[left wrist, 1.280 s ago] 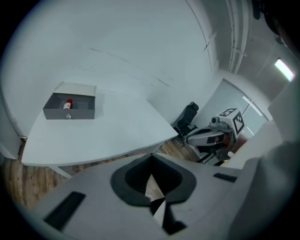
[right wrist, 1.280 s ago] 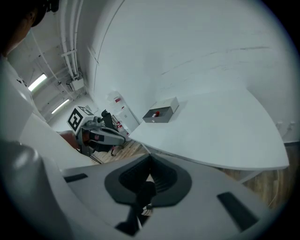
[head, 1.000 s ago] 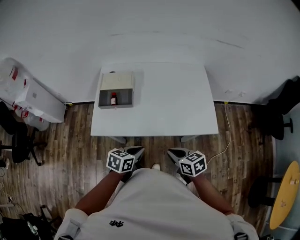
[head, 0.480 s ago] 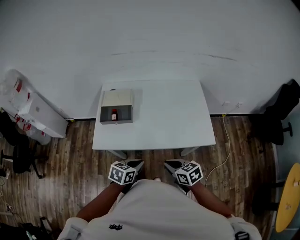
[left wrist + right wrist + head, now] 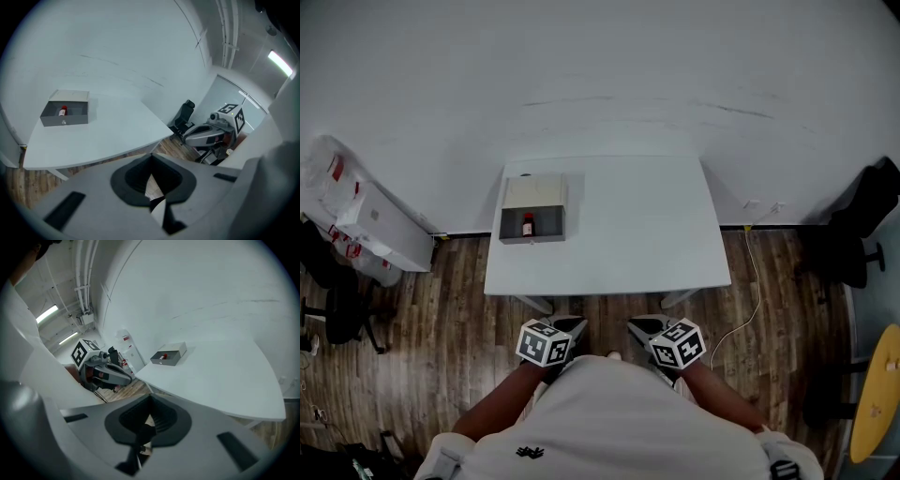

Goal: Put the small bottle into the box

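Observation:
A small bottle (image 5: pixel 527 224) with a red label lies inside the open grey box (image 5: pixel 551 216) at the far left corner of the white table (image 5: pixel 628 234). The left gripper view shows the same bottle (image 5: pixel 62 111) in the box (image 5: pixel 79 117); in the right gripper view the box (image 5: pixel 169 355) is small and far off. Both grippers are held close to the person's body, in front of the table's near edge. My left gripper (image 5: pixel 564 327) is shut and empty. My right gripper (image 5: pixel 643 328) has its jaws together with nothing in them.
Wooden floor surrounds the table. White bags and boxes (image 5: pixel 356 211) lie at the left by the wall. A black chair (image 5: pixel 342 300) stands at the left, another dark chair (image 5: pixel 862 220) at the right. A cable (image 5: pixel 750 281) runs across the floor at the right.
The view has shifted, so the table and box sit lower in the picture than a second ago. Both grippers have drawn slightly closer to the body. The bottle stays in the box.

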